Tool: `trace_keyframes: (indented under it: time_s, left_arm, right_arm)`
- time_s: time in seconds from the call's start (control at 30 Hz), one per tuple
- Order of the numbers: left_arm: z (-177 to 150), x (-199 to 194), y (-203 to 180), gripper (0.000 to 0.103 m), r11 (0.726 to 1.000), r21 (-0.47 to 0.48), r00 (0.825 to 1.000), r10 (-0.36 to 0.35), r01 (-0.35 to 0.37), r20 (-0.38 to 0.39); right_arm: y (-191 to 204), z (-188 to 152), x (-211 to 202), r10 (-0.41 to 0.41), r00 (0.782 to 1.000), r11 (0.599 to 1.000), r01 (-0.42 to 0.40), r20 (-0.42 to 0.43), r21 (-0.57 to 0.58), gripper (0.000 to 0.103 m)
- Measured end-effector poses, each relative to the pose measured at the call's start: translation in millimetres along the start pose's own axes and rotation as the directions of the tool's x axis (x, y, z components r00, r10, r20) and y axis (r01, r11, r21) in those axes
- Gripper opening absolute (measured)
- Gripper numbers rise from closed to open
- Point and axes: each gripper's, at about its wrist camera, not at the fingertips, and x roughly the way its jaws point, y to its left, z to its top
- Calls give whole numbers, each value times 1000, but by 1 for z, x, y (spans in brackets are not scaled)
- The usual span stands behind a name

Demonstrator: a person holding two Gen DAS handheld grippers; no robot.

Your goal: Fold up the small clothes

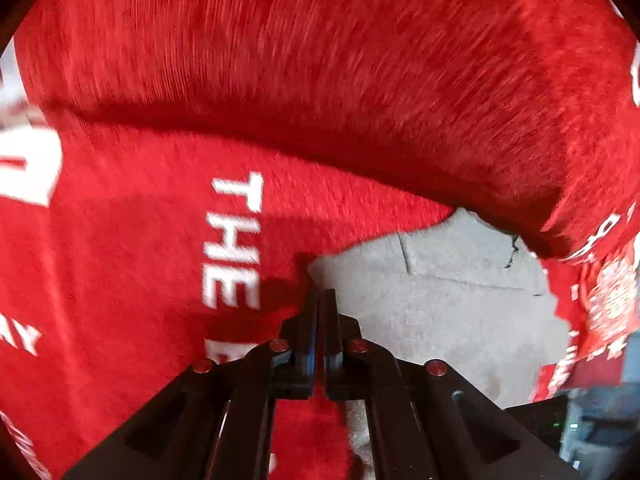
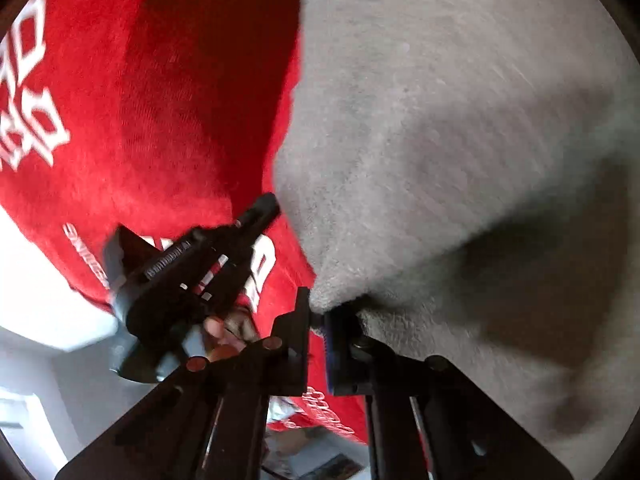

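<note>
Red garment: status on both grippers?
Left gripper shut on red garment, at its edge. Right gripper shut on its grey inner side. Garment lifted, not folded yet. Both views blurred; nothing seen in the way.

In the right wrist view, the red fleece cloth with white lettering (image 2: 168,120) lies left of its grey underside (image 2: 460,140); the left claw (image 2: 272,200) meets their edge.

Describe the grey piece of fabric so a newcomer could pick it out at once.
Start from the big red garment with white lettering that fills the left of the right wrist view. Right of it hangs the grey fabric, its lower tip pinched in the right hand-held gripper. Unlike the red garment, it is plain, fuzzy and unprinted.
</note>
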Motion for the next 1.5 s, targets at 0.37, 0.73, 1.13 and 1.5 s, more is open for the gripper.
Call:
trace_keyframes:
  time_s: [0.37, 0.73, 1.13, 1.5]
  left_arm:
    - [-19, -25, -16, 2, 993, 62, 994, 98, -101, 47]
    - [-64, 19, -63, 2, 976, 133, 985, 173, -174, 21]
    - [-78, 20, -68, 2, 950, 130, 959, 277, -284, 65]
    - [-101, -33, -50, 2, 941, 45, 937, 329, -336, 122]
  right_arm:
    - [8, 5, -25, -207, 976, 969, 195, -70, -151, 10]
    - [-38, 120, -187, -436, 827, 897, 432, 355, 94, 42]
    - [-22, 132, -194, -667, 654, 690, 723, 358, -35, 30]
    - [-5, 65, -148, -390, 912, 890, 408, 125, -204, 62]
